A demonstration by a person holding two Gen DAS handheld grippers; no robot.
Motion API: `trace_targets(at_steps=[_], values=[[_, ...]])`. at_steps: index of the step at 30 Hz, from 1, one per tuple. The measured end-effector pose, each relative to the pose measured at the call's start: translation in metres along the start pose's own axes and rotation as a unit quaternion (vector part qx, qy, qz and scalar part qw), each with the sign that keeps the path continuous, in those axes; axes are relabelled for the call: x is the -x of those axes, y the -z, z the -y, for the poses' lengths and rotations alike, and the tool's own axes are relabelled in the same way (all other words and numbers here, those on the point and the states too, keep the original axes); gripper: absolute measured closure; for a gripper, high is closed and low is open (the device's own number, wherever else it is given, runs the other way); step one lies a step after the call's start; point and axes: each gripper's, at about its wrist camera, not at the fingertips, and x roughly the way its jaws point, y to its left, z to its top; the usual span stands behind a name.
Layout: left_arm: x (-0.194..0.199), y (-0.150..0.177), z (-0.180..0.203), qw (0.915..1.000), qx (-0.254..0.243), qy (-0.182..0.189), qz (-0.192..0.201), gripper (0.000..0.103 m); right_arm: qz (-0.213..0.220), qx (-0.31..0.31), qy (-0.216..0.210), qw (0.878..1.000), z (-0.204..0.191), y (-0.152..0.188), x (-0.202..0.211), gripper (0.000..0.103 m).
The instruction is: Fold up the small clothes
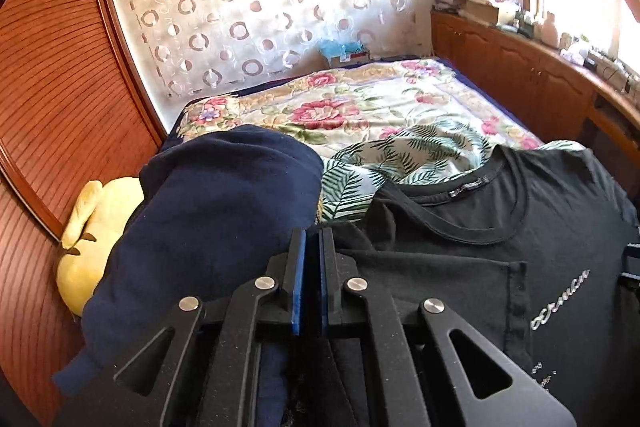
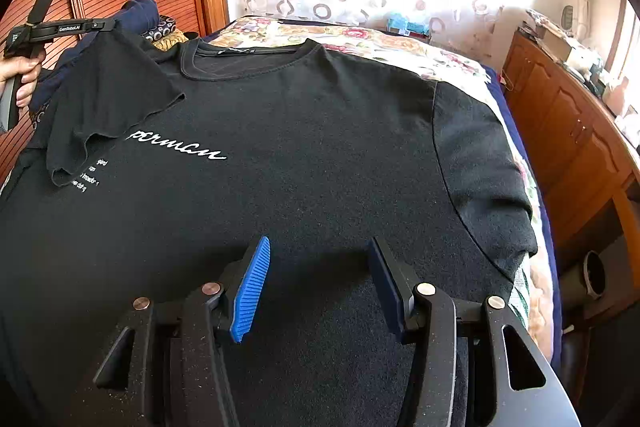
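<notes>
My right claw (image 2: 316, 287) hangs released, its blue ribbed pads spread wide, low over the near chest of the black cotton T-shirt (image 2: 300, 155) with white script lettering; I cannot tell whether the pads touch the cloth. My left claw (image 1: 312, 279) is clenched, the two blue pads almost together, and it sits at the shirt's left shoulder edge; whether cloth is pinched between the pads I cannot tell. In the right wrist view the same left claw (image 2: 108, 25) shows at the far left, at the shirt's shoulder, with the short sleeve (image 2: 104, 115) folded over onto the chest and covering the start of the lettering.

The shirt lies front up on the bed (image 1: 352, 107) with its floral quilt, collar to the far side, taking up most of the near bed. Its right sleeve (image 2: 476, 179) runs close to the bed's right edge, past which stands a wooden cabinet (image 2: 576, 147). To the left, a bunched navy blue garment (image 1: 216, 219) crowds my left claw, with a yellow plush toy (image 1: 92, 239) beyond it against the slatted wooden wardrobe (image 1: 60, 87). A leaf-print cloth (image 1: 400, 159) lies just past the collar. The far half of the quilt is open.
</notes>
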Motion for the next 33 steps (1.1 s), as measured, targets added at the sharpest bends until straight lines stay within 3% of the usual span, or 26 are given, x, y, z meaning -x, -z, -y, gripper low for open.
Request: trace_targets(at_steps=[1, 6, 10, 11, 12, 14, 22, 33], values=[[0.003, 0.001, -0.001, 1.0, 0.004, 0.006, 0.005, 0.094, 0.0, 0.0, 0.0, 1.0, 0.0, 0.0, 0.0, 0.05], [0.03, 0.006, 0.005, 0.9981, 0.014, 0.045, 0.04, 0.063, 0.0, 0.0, 0.0, 1.0, 0.0, 0.0, 0.0, 0.05], [0.049, 0.015, 0.016, 0.996, 0.009, 0.07, 0.055, 0.062, 0.0, 0.0, 0.0, 1.0, 0.0, 0.0, 0.0, 0.05], [0.054, 0.02, 0.02, 0.995, 0.007, 0.083, 0.056, 0.057, 0.001, 0.0, 0.0, 1.0, 0.0, 0.0, 0.0, 0.049], [0.056, 0.022, 0.023, 0.9942, 0.006, 0.091, 0.057, 0.04, 0.001, 0.0, 0.0, 1.0, 0.0, 0.0, 0.0, 0.049], [0.06, 0.03, 0.031, 0.9928, 0.004, 0.103, 0.062, 0.019, 0.001, 0.0, 0.001, 1.0, 0.0, 0.0, 0.0, 0.049], [0.066, 0.065, 0.061, 0.9915, -0.011, 0.117, 0.056, 0.017, 0.001, 0.001, 0.001, 1.0, 0.001, 0.0, -0.001, 0.048], [0.033, 0.114, 0.088, 0.9904, -0.013, 0.135, -0.027, 0.017, 0.002, 0.002, 0.001, 1.0, 0.001, 0.0, -0.001, 0.047]])
